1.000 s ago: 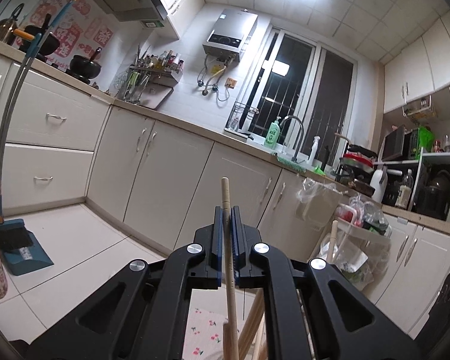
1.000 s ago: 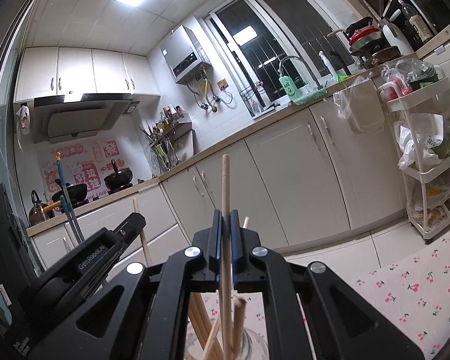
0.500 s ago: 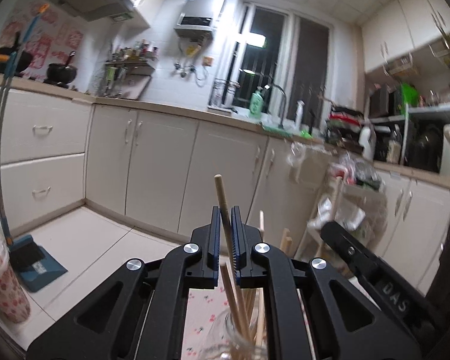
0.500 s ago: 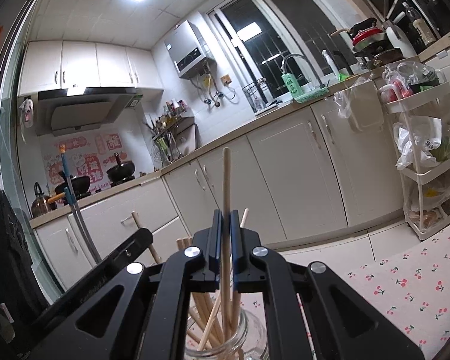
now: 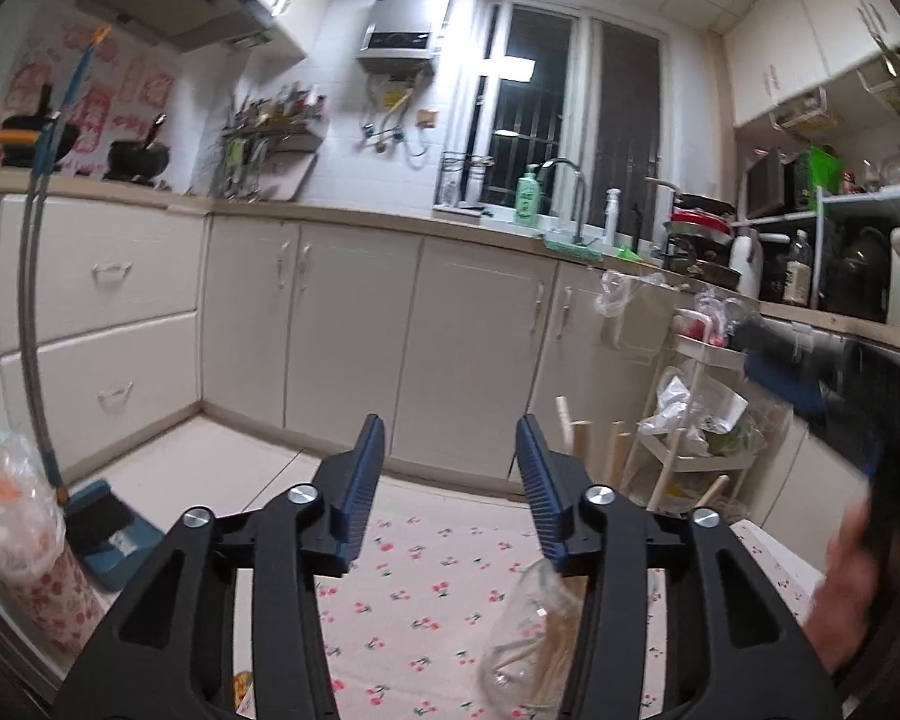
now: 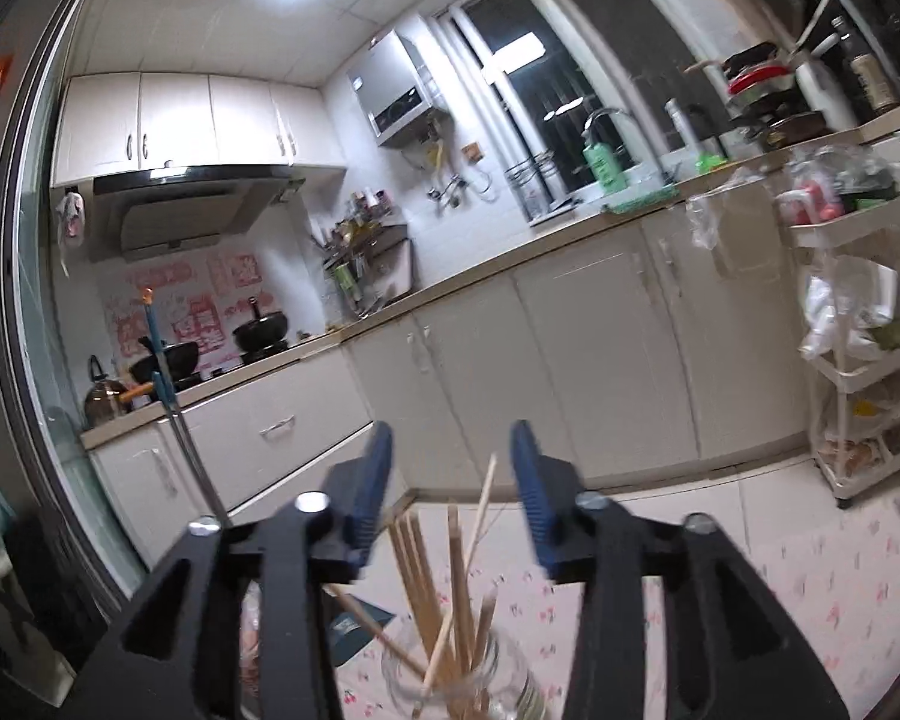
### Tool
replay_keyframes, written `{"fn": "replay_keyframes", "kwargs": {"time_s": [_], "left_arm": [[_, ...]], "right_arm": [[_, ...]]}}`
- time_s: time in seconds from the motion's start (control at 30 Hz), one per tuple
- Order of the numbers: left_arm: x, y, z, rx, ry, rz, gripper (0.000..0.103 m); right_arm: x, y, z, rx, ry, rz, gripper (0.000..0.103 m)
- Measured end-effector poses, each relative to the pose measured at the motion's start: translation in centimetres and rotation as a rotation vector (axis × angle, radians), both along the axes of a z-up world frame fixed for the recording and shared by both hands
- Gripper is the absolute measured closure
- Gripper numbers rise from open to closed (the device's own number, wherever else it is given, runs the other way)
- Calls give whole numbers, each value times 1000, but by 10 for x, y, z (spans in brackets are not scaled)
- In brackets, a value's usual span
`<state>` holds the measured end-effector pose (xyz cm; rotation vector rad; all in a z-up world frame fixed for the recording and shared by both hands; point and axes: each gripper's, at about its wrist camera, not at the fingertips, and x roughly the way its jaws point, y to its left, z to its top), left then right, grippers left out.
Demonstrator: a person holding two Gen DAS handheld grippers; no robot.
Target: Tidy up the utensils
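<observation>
My left claw (image 5: 450,438) stands about half open with nothing between its jaws; they have just been opening, and the chopstick they had is out of them. My right claw (image 6: 450,450) is the same: jaws just parted, roughly halfway, clear of any stick, though the tallest chopstick tip rises into the gap without touching either pad.

Nearest to me, at six o'clock under the right claw, the glass jar (image 6: 498,684) stands on the cherry-print cloth (image 6: 810,588) with the chopsticks (image 6: 444,588) fanned out of its mouth, leaning at mixed angles. From the left wrist view the same jar (image 5: 522,648) sits at five o'clock, half behind my right-hand finger, with stick tops showing at two o'clock of the claw.

I judge the sticks light, stiff and smooth, likely to roll or pivot in a pinch, so I would take any one near its upper third, square across the pads. The jar looks fragile and top-heavy with leaning sticks; I would not knock its rim.

Further off, a broom handle (image 6: 174,414) leans at nine o'clock, then the white cupboards (image 6: 600,360) at twelve and a trolley (image 6: 858,360) at three.
</observation>
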<state>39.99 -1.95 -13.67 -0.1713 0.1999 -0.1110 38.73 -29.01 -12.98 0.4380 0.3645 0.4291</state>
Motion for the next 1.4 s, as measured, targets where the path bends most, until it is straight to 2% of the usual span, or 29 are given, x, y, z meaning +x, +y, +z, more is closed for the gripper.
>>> {"fn": "replay_keyframes", "kwargs": {"time_s": [0.03, 0.1, 0.17, 0.23, 0.33, 0.4, 0.53, 0.6, 0.67, 0.73, 0.77, 0.93, 1.03, 1.07, 1.1, 1.13, 1.23, 1.3, 1.4], "left_arm": [[1, 5, -2, -21, 8, 8, 56], [5, 11, -5, -48, 26, 16, 55], [8, 17, -8, -70, 42, 21, 54], [13, 21, -11, -82, 52, 25, 53], [17, 29, -14, -103, 68, 30, 52], [21, 34, -16, -120, 80, 30, 51], [24, 41, -19, -139, 96, 33, 50], [28, 43, -20, -149, 105, 33, 49], [29, 43, -22, -151, 112, 32, 49], [30, 42, -24, -145, 115, 34, 48], [30, 42, -24, -145, 117, 34, 48], [34, 43, -30, -140, 138, 43, 47], [34, 36, -31, -111, 149, 36, 44], [33, 35, -30, -101, 151, 34, 41], [33, 30, -29, -81, 161, 30, 39], [32, 27, -27, -62, 170, 33, 38], [22, 17, -16, -16, 200, 51, 30], [10, 12, -5, 30, 210, 72, 22], [-8, 5, 10, 97, 234, 96, 15]], "right_arm": [[26, -7, 1, 35, 80, 61, 45], [72, -17, -5, 99, 228, 126, 45], [116, -22, -23, 157, 389, 204, 45], [153, -25, -53, 277, 538, 314, 45], [181, -27, -89, 372, 664, 363, 45], [188, -24, -103, 412, 692, 405, 45], [189, -13, -106, 470, 651, 521, 45], [189, -8, -103, 460, 637, 547, 45], [189, 1, -101, 423, 628, 582, 58], [183, 10, -92, 350, 589, 604, 91], [179, 14, -87, 329, 566, 622, 97], [143, 12, -49, 220, 417, 661, 97], [118, 17, -26, 105, 366, 686, 95], [110, 21, -18, 47, 354, 686, 92], [104, 24, -13, 31, 350, 701, 77], [95, 26, -6, 7, 342, 699, 68], [70, 26, 10, -37, 305, 670, 61], [44, 21, 22, -61, 268, 591, 49], [5, 21, 28, -146, 241, 483, 42]]}}
